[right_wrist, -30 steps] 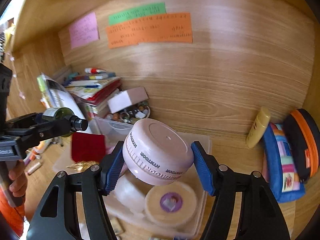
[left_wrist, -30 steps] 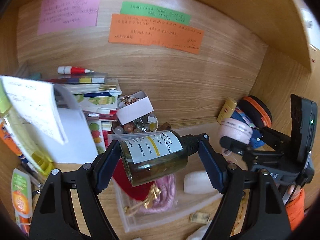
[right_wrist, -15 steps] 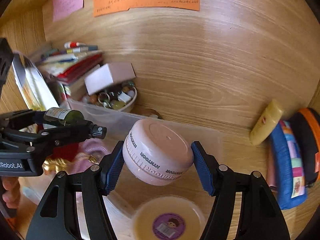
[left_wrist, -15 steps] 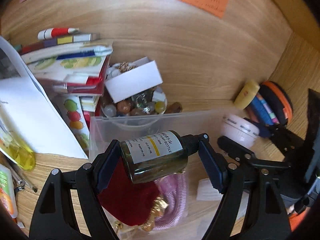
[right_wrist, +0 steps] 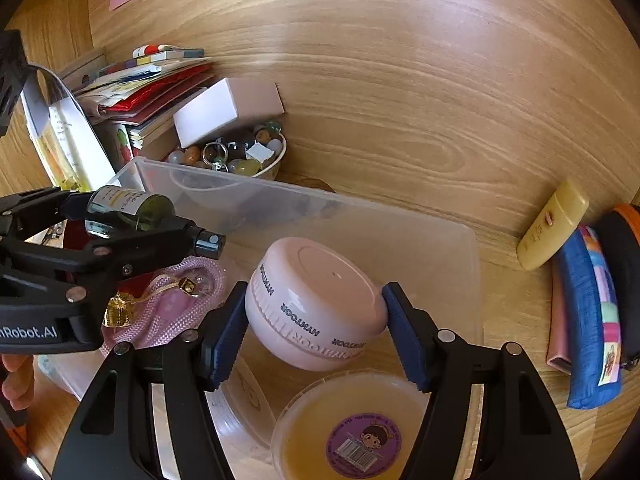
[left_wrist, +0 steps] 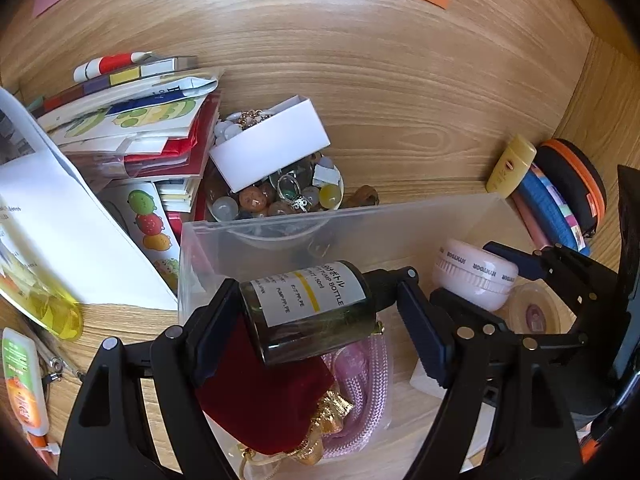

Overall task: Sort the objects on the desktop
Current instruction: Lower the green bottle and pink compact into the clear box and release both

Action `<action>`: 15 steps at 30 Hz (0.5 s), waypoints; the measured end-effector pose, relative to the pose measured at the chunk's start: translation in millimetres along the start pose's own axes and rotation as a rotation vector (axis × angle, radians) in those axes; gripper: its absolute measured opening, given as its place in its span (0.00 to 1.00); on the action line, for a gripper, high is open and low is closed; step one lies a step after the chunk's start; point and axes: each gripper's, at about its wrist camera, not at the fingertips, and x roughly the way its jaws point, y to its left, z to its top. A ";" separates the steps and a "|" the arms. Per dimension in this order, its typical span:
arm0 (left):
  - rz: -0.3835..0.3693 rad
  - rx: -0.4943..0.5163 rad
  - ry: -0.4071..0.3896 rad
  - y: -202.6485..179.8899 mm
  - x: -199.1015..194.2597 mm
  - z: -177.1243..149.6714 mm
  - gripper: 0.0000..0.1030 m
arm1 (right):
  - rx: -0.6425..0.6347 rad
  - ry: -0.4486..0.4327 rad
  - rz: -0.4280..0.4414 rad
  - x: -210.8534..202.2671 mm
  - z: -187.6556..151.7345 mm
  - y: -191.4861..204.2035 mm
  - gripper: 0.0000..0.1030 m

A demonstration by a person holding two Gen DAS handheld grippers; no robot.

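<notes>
My left gripper [left_wrist: 316, 332] is shut on a dark green pump bottle [left_wrist: 308, 308] with a white label, held sideways over the clear plastic bin [left_wrist: 340, 216]. My right gripper [right_wrist: 316, 332] is shut on a pink round jar [right_wrist: 316, 304] marked HYNTOOR, held low inside the same bin [right_wrist: 360, 208]. The jar [left_wrist: 474, 274] also shows in the left wrist view, and the bottle [right_wrist: 128, 210] in the right wrist view. In the bin lie a red velvet pouch [left_wrist: 260, 396], a pink cord pouch [left_wrist: 360, 376] and a yellow round tub [right_wrist: 352, 424].
A bowl of beads [left_wrist: 280, 200] with a white box [left_wrist: 272, 148] on it stands behind the bin. Stacked books and papers [left_wrist: 128, 128] lie at the left. A yellow tube [right_wrist: 552, 226], a blue pouch [right_wrist: 588, 312] and an orange-rimmed case [left_wrist: 572, 184] lie at the right by the wooden wall.
Both grippers have moved forward and down into the bin, each keeping its object. The bin and the items in it now look closer.
</notes>
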 end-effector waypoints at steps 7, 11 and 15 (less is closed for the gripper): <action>-0.028 -0.014 -0.007 -3.0 1.1 2.7 0.80 | -0.011 -0.009 -0.016 -4.9 -3.5 1.6 0.61; -0.037 -0.019 -0.014 -1.0 -2.1 1.1 0.81 | -0.009 -0.031 -0.027 -10.0 -5.0 1.6 0.73; -0.044 -0.015 -0.025 -3.2 -8.7 0.6 0.82 | -0.016 -0.063 -0.041 -18.5 -5.0 3.1 0.78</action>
